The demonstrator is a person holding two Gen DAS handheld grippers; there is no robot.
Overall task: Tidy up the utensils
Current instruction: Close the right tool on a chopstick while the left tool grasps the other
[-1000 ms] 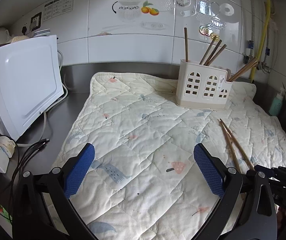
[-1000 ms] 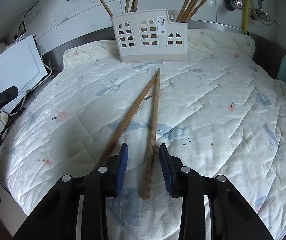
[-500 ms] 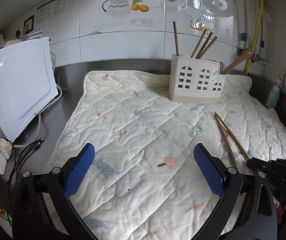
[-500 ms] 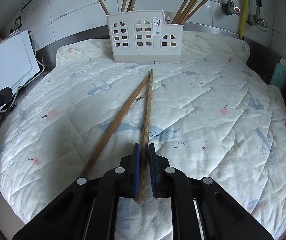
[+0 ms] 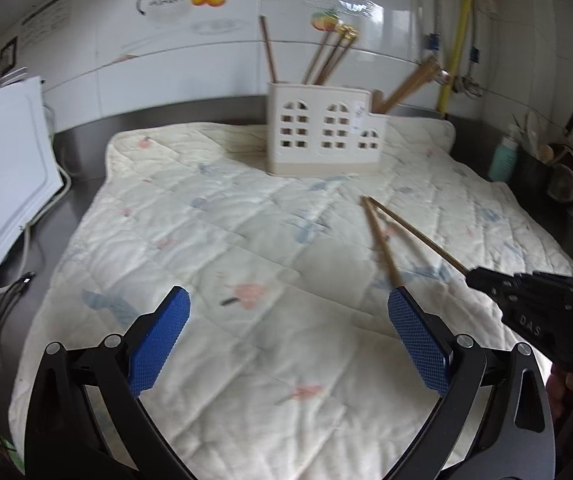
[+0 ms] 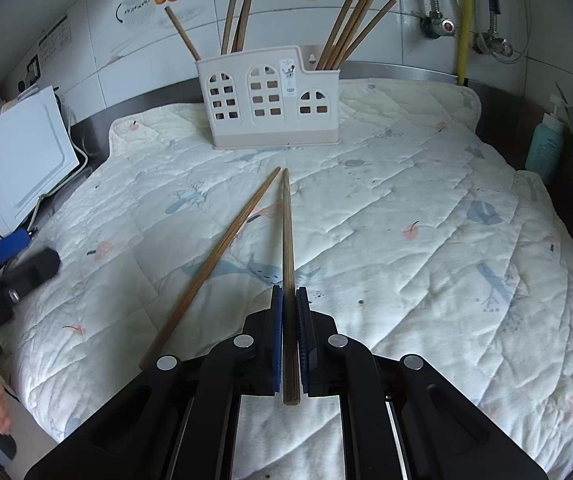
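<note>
Since a second ago my right gripper (image 6: 289, 320) has closed from a loose straddle onto one chopstick (image 6: 286, 232), its blue pads now pressing either side of the thick end. My left gripper (image 5: 288, 340) has swung across the quilted mat (image 6: 426, 208) toward the pair, jaws wide, nothing between them.

The held chopstick runs straight ahead along my fingers, its tip toward the white holder (image 6: 270, 100) at the back of the mat. The second chopstick (image 6: 214, 264) lies on the mat just left of it, the two tips nearly meeting.

Risks as I judge them:
- I grip very near the butt, so the long free length can droop or pivot in the pads once lifted.
- The two tips sit close together; I cannot tell whether they touch. If they do, lifting may drag the loose one.
- The holder already stands crowded with sticks leaning outward; a wobbling tip could knock them or miss the slot.
- My left gripper, blurred in the right view, is near and could bump the loose stick.
</note>
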